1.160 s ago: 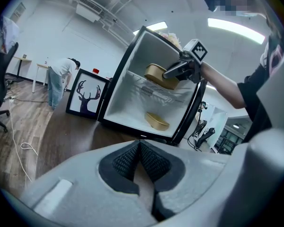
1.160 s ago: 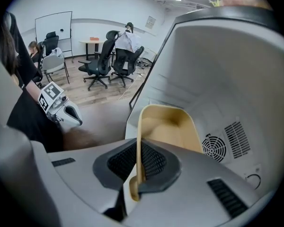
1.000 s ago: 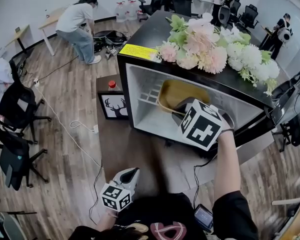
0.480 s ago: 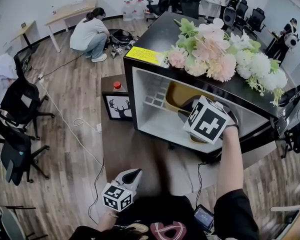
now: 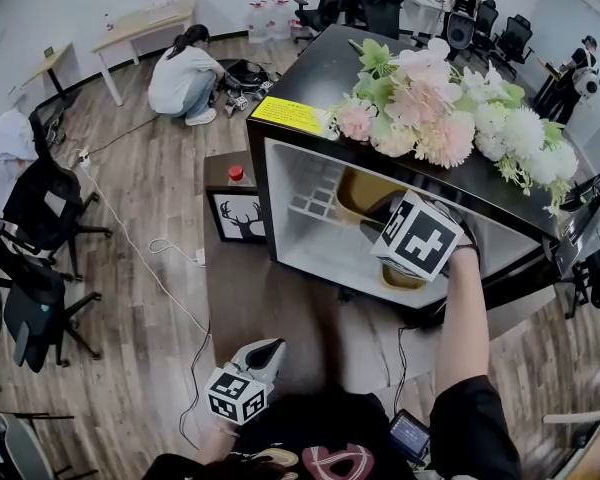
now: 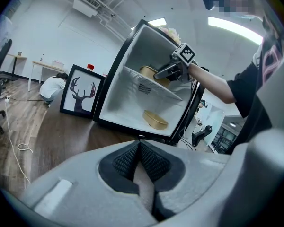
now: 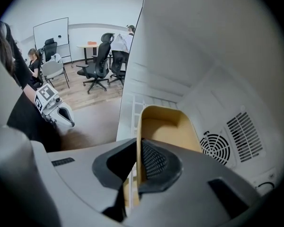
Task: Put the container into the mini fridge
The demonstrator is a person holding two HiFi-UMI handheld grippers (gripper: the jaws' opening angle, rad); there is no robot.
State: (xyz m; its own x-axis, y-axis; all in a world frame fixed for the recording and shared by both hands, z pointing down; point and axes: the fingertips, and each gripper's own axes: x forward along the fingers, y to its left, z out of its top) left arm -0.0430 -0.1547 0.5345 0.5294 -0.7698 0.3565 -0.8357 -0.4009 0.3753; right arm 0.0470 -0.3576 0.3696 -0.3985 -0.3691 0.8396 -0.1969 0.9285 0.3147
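The black mini fridge [image 5: 305, 78] stands open with a white inside. A tan container [image 5: 363, 190] lies on its upper wire shelf [image 6: 146, 84], and my right gripper [image 5: 377, 230] reaches in, shut on the container's near rim [image 7: 138, 126]. In the right gripper view the thin wall sits between the two pads. A second tan container [image 6: 155, 119] rests on the fridge floor. My left gripper [image 5: 270, 346] hangs low near my body, away from the fridge, shut with nothing in it [image 6: 140, 148].
Artificial flowers [image 5: 450, 108] cover the fridge top. A framed deer picture [image 5: 230, 213] and a red-capped bottle [image 5: 236, 173] stand left of the fridge. A person [image 5: 185, 73] crouches at the back. Office chairs [image 5: 40, 208] and a cable [image 5: 165, 253] are at the left.
My right gripper has moved slightly deeper into the fridge with the container. The person at the back has crouched down. My left gripper has stayed where it was.
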